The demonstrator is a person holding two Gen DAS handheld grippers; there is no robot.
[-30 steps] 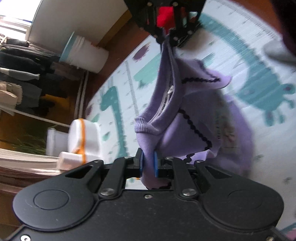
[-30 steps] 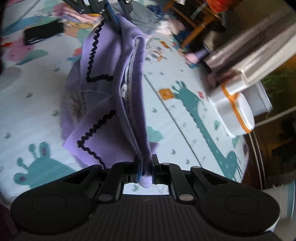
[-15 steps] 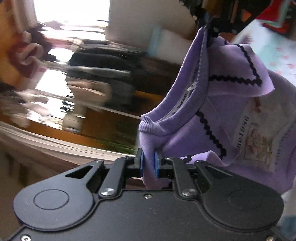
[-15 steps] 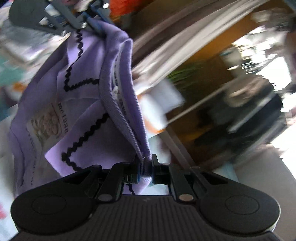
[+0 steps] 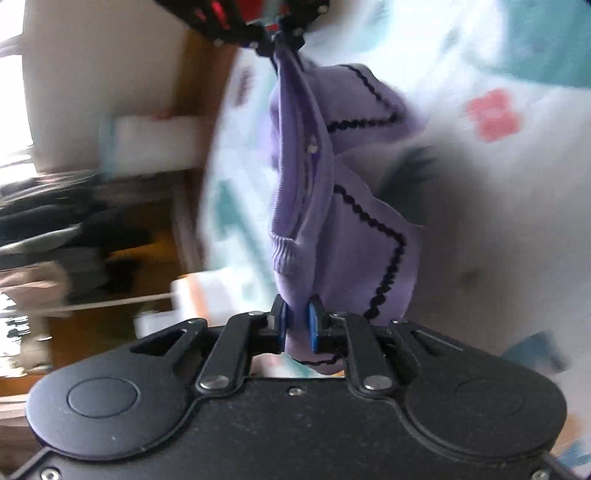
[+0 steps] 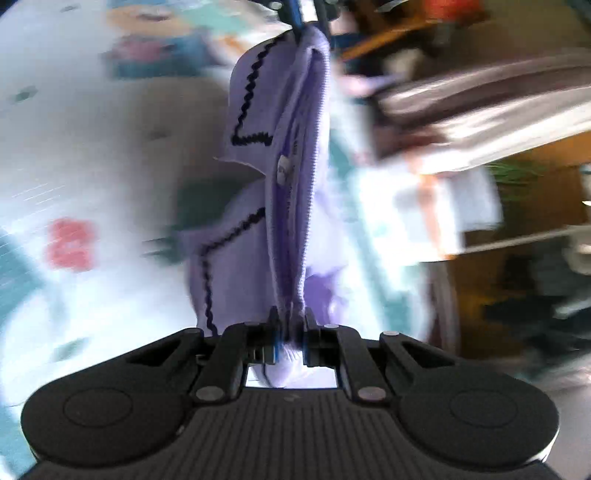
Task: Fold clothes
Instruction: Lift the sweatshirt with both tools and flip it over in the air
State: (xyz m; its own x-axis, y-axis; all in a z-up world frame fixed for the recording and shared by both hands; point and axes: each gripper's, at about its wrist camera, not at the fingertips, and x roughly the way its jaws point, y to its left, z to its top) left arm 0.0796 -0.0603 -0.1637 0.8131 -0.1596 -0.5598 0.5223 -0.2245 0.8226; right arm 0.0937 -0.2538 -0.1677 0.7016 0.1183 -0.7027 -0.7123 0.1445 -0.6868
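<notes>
Left wrist view: the left tool [image 5: 296, 325] pinches the ribbed neckline of a purple top [image 5: 354, 236] with black zigzag trim. The garment stretches up to the right tool [image 5: 282, 35], hanging above a blurred patterned play mat [image 5: 498, 74].

Right wrist view: the right tool [image 6: 291, 339] clamps the purple top [image 6: 251, 236]; the left tool [image 6: 308, 14] grips its far end.

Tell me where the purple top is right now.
The purple top hangs stretched between both grippers above the play mat, pinched by the left hand-held gripper and right hand-held gripper.

Purple top [image 5: 306, 221] swung from facing room back over play mat [image 5: 480, 155]; collar stretched tauter.
</notes>
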